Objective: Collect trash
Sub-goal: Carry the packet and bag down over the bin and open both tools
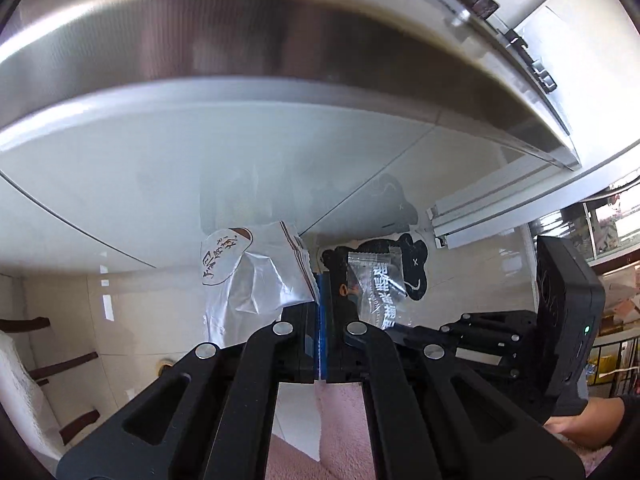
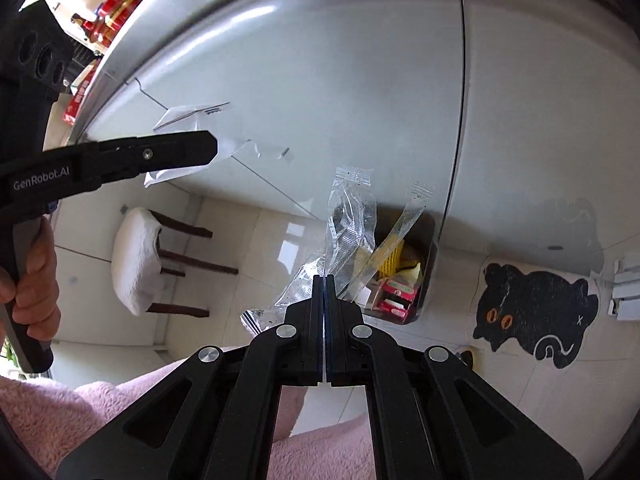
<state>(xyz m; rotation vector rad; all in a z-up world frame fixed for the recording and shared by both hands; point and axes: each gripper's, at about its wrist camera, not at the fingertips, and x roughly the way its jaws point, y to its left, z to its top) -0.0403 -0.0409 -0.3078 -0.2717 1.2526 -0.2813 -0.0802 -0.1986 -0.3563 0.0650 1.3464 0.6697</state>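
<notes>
Left wrist view: the left gripper (image 1: 322,304) is clamped on a crinkled white plastic wrapper (image 1: 256,276) bearing brown script (centre of frame), against a glossy pale table surface (image 1: 120,184).

Right wrist view: the right gripper (image 2: 324,292) is clamped on a clear, creased candy wrapper (image 2: 348,224) at centre. Just behind it sits a dark rectangular trash bin (image 2: 430,256) holding coloured packets. A black cat-shaped floor mat (image 2: 532,312) lies lower right; a white-cushioned stool (image 2: 134,260) stands at left.
</notes>
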